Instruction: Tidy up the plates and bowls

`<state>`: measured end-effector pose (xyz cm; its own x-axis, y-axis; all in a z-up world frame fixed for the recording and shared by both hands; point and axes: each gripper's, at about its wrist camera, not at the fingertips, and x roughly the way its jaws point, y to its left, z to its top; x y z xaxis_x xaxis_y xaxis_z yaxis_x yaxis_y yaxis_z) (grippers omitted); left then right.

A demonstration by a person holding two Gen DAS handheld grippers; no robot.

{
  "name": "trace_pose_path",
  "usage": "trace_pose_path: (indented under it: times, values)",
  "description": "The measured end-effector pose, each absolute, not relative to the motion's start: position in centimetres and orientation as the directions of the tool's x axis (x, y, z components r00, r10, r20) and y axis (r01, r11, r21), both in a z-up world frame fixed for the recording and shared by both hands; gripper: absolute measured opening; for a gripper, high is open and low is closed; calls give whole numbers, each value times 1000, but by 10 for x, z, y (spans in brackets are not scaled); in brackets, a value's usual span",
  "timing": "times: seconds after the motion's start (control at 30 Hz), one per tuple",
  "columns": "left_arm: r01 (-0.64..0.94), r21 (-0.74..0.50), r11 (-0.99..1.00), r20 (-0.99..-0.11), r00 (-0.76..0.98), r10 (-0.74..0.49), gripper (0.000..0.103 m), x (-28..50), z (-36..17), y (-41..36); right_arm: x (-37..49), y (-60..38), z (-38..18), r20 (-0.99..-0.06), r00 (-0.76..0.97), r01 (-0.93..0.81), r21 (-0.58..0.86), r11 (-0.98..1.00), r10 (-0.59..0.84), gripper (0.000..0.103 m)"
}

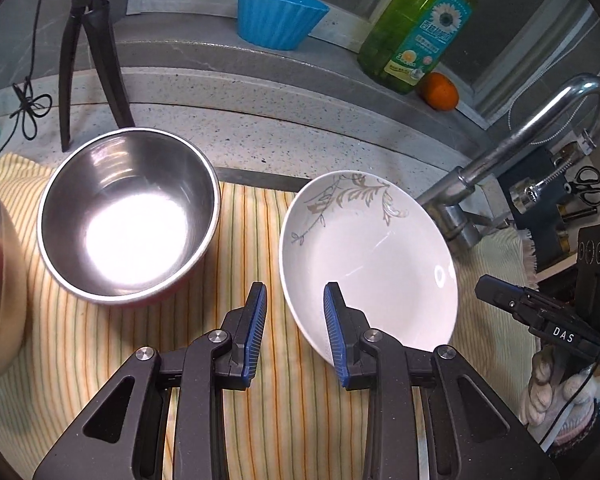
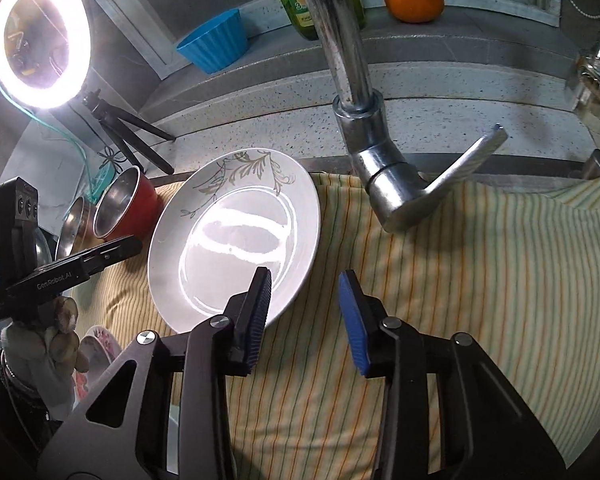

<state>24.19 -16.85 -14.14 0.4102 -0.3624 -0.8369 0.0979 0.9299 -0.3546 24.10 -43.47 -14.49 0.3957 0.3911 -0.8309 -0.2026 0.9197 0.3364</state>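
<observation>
The round white ceramic plate with a grey leaf print [image 1: 370, 256] lies just ahead of both grippers on the yellow striped cloth [image 1: 236, 360], its near rim between the left gripper [image 1: 295, 334] fingers' line and just past the right one's inner pad. It looks glazed, stiff and breakable, likely slick under rubber (the glare on its well suggests a smooth face), so the rim is the place to pinch, one pad above and one below. The left gripper's blue pads stand apart with nothing between them; the right gripper [image 2: 306, 318] is likewise spread and empty. Left of the left fingers sits a round stainless steel bowl with a red outside [image 1: 128, 216], light and hard to damage, graspable by its wall. The cloth is soft and creased, so dishes may rock on it. Beyond the right fingers a chrome tap [image 2: 380, 152] stands close, with a speckled stone ledge [image 1: 300, 120] behind
</observation>
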Motion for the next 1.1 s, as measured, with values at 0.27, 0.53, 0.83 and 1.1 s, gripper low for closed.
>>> trace_pose_path:
  times: [0.27,0.53,0.83,1.1]
  values:
    - [100,-343,934,-854,381,-354,27,256,-156,-173,256,-434,-159,-844,382,-180,331,926,376,33]
    - [113,-343,933,-858,367,-360,24,263,-162,-177,267,-430,-169,-858,354,-171,333,927,373,24]
    - [129,-347,929,-858,355,-370,15,268,-165,-180,273,-420,-176,-868,331,-179,328,928,371,10]
    - [122,-350,929,-856,361,-370,14,265,-163,-180,269,-422,-174,-869,322,-155,344,926,376,11]
